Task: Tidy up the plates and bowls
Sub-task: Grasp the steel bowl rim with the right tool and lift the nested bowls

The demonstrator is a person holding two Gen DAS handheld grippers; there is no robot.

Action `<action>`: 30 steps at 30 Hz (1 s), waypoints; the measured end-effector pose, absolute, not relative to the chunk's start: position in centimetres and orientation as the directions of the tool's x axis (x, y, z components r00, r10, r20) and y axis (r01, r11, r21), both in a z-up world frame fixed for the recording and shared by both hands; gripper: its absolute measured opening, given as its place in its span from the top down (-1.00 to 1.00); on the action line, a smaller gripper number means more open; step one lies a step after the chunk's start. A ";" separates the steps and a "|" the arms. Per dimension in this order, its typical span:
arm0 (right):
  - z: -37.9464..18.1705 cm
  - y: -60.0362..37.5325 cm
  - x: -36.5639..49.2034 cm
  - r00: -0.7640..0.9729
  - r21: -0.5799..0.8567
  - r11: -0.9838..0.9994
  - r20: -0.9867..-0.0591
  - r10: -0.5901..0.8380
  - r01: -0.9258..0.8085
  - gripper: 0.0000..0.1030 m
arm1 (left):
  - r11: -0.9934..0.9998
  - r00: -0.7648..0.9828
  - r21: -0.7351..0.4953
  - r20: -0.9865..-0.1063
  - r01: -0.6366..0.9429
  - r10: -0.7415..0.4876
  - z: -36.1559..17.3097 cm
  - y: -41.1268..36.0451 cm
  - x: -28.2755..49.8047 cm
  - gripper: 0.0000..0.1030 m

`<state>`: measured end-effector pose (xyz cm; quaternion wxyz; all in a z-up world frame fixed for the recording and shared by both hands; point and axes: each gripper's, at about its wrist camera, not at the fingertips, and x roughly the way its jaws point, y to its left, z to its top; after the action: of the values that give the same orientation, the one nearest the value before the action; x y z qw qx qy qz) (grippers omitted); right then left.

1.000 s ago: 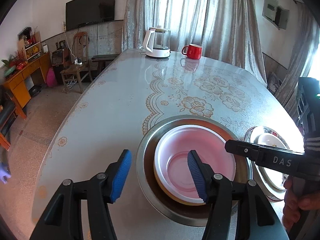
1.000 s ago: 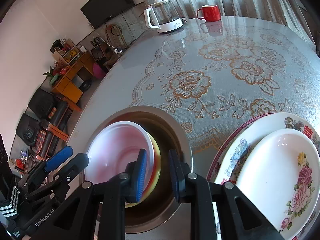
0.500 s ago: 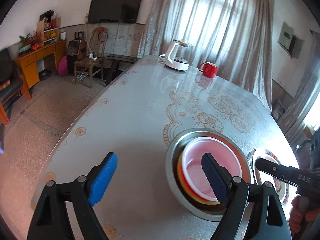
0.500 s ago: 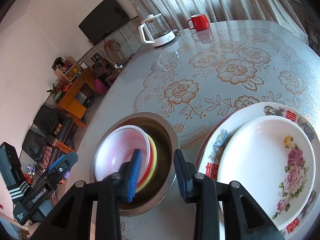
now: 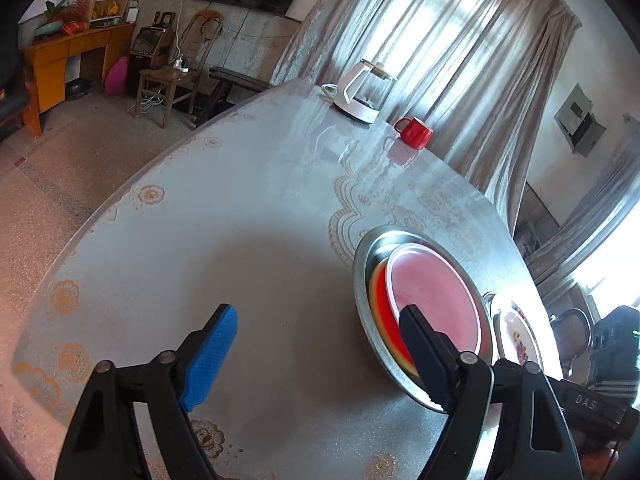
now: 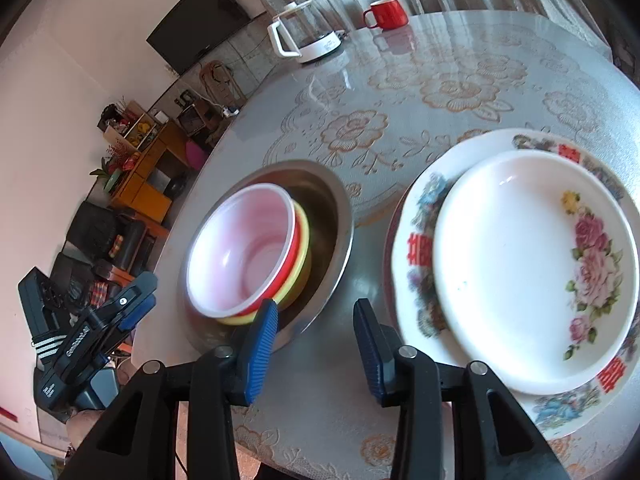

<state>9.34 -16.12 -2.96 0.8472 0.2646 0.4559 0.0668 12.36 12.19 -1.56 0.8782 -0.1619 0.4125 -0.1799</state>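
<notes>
Both grippers have drawn back from the nested bowls since the earlier frames: the left gripper (image 5: 316, 354), whose right finger then stood over the pink bowl, now sits further toward the table's left edge, and the right gripper (image 6: 316, 350), then closed narrow right at the bowls, now hangs over the bare strip between bowls and plates. Jaws of the left gripper have just eased in a little yet stand wide apart with nothing between them but table (image 5: 224, 216); its blue left pad (image 5: 208, 360) is over open cloth and its right finger overlaps the steel basin's near rim in the view. Next comes the steel basin (image 6: 320, 184), near the table's front edge, holding a yellow bowl (image 6: 304, 236), a red bowl (image 6: 294, 232) inside that, and a translucent pink bowl (image 6: 240, 252) on top, all leaning toward the basin's left wall. Jaws of the right gripper have just been opening and stand apart, empty. Just beside the basin, not touching it, lies a large floral plate (image 6: 424, 208) with a smaller white rose-patterned plate (image 6: 532, 264) stacked on it. At the far edge stand a glass kettle (image 6: 304, 36) and a red mug (image 6: 386, 14)
</notes>
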 end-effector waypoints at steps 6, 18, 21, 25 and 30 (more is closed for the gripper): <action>-3.9 -15.6 10.1 0.563 0.492 0.858 -0.755 0.337 0.147 0.23 | 0.883 0.580 -0.426 -0.676 0.197 -0.455 -1.9 11.6 12.4 -0.48; -4.4 -13.1 11.7 0.562 0.453 0.884 -0.764 0.317 0.117 0.38 | 0.892 0.548 -0.386 -0.706 0.234 -0.449 -2.6 10.4 13.5 -0.22; -4.7 -12.9 11.8 0.564 0.450 0.887 -0.762 0.319 0.107 0.39 | 0.895 0.534 -0.377 -0.718 0.239 -0.446 -2.8 10.1 13.8 -0.22; -4.7 -13.1 12.1 0.560 0.447 0.887 -0.766 0.315 0.112 0.45 | 0.894 0.519 -0.368 -0.728 0.257 -0.449 -3.0 9.5 13.6 -0.22; -4.4 -12.6 11.9 0.579 0.393 0.914 -0.771 0.266 0.103 0.45 | 0.875 0.495 -0.410 -0.722 0.257 -0.483 -3.5 9.6 13.8 -0.11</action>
<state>11.94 -12.60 -4.41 0.8652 0.2023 0.4563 0.0471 13.76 9.64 -3.48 0.8556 -0.1248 0.4535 -0.2164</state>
